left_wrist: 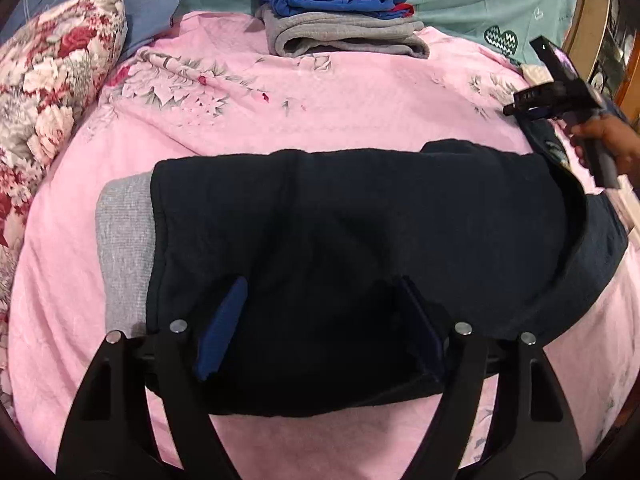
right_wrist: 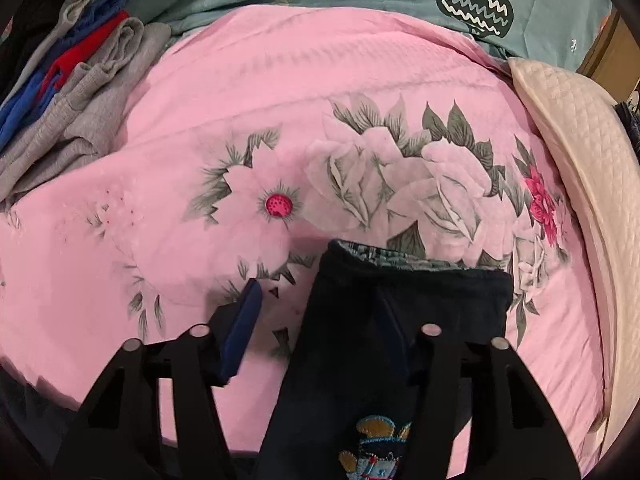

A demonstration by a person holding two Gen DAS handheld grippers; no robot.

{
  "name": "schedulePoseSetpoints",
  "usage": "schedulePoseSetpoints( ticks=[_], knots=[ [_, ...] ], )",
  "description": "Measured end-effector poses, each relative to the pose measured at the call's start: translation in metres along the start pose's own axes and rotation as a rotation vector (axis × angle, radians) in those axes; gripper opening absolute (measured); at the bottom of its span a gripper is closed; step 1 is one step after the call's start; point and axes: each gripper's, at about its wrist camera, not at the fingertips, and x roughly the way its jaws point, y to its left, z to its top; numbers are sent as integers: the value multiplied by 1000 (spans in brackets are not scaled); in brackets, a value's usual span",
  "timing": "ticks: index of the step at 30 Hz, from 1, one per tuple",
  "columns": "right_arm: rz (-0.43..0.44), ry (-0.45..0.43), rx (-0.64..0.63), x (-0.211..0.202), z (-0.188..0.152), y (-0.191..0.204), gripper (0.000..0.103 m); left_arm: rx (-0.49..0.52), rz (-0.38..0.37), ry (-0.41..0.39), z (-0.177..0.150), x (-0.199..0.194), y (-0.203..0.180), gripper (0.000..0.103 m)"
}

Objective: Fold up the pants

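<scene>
Two views. Left wrist: the left gripper (left_wrist: 320,320) hovers spread above dark navy pants (left_wrist: 352,240), folded on the pink floral bedspread (left_wrist: 320,92), well short of the folded clothes stack (left_wrist: 340,12). Right wrist: the right gripper (right_wrist: 320,328) is spread astride one pant end. Gripping both corners evenly should keep the fold square.

Right tool (right_wrist: 320,328) open over dark pants (right_wrist: 360,340) w/ embroidered patch (right_wrist: 376,452), on pink floral sheet (right_wrist: 240,120).
</scene>
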Motion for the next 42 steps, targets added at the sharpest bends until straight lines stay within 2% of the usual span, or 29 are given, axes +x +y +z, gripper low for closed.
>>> schedulePoseSetpoints(
  ticks=[1,3,6,11,16,18,21,24,26,30,31,33,34,35,39,42],
  knots=[
    [-2,3,-7,-1,-1,-5,13,-12,-13,1,2,2,2,78],
    [28,-5,6,-8,-1,-17,7,-28,-31,2,3,1,4,78],
    [111,-73,63,-36,-5,-45,5,-36,-36,2,3,0,4,78],
    [336,-232,232,-106,-34,-110,5,-74,-66,8,3,-1,12,78],
    [515,-385,400,-172,-110,-181,5,-81,-114,23,1,-6,23,78],
    [577,-423,495,-182,-153,-215,5,-92,-129,37,0,-7,31,78],
    [622,-414,622,-173,-209,-249,5,-118,-168,57,0,-9,42,77],
    [597,-369,716,-150,-250,-267,5,-136,-181,78,2,-9,47,76],
    [618,-351,792,-135,-269,-277,5,-140,-172,94,4,-7,48,73],
    [596,-281,815,-117,-291,-281,5,-142,-174,109,5,-6,50,70],
    [601,-267,807,-116,-292,-281,9,-140,-175,111,5,-6,51,70],
    [575,-260,758,-121,-287,-277,22,-139,-170,118,6,-5,50,69],
    [547,-267,726,-125,-284,-275,40,-138,-163,122,7,-5,50,69],
    [503,-272,682,-129,-279,-272,49,-139,-159,124,7,-4,49,69],
    [444,-263,545,-127,-269,-258,49,-117,-113,127,8,-3,42,69],
    [366,-208,433,-114,-262,-243,47,-73,-52,130,7,-2,33,70]
  ],
)
